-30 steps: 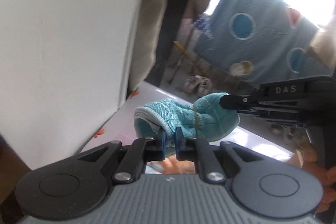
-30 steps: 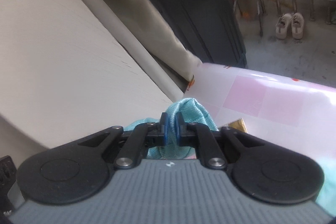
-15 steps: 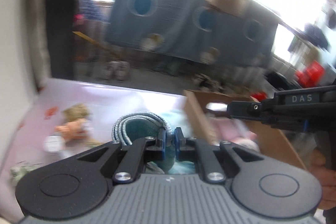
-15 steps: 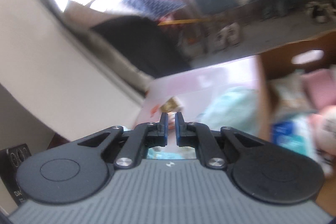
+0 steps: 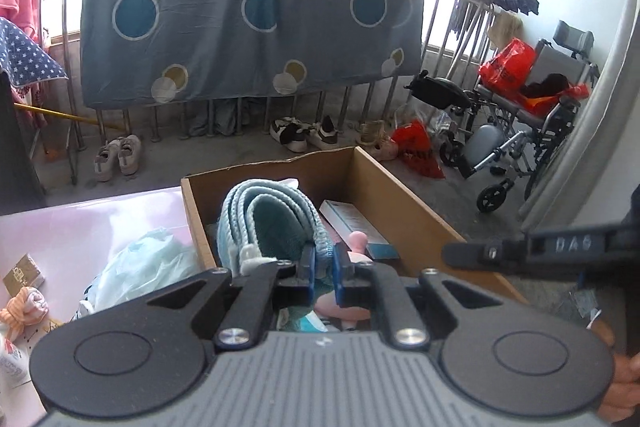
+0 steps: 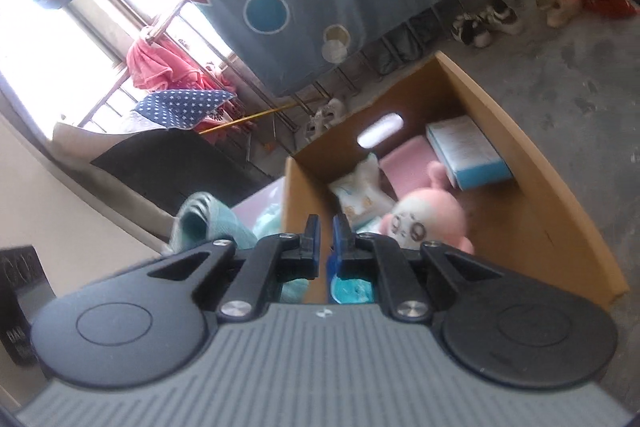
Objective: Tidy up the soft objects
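Note:
My left gripper (image 5: 322,267) is shut on the edge of a folded teal towel (image 5: 276,223) and holds it over the near-left part of an open cardboard box (image 5: 404,203). The towel also shows at the left of the right wrist view (image 6: 208,223). My right gripper (image 6: 325,235) is shut with nothing between its fingertips, above the box's left wall (image 6: 296,195); in the left wrist view it reaches in from the right (image 5: 452,254). In the box lie a pink plush toy (image 6: 424,223), a blue-and-white carton (image 6: 468,151) and a pale printed pack (image 6: 360,187).
A pink table (image 5: 80,219) left of the box carries a pale plastic bag (image 5: 148,267), an orange striped soft toy (image 5: 24,307) and a small gold box (image 5: 24,271). Beyond are a railing with a blue blanket (image 5: 248,27), shoes (image 5: 116,155) and a wheelchair (image 5: 520,131).
Both grippers swung right from the wall and table toward the box. The towel went with my left gripper and now hangs over the box. My right gripper no longer grips the towel.

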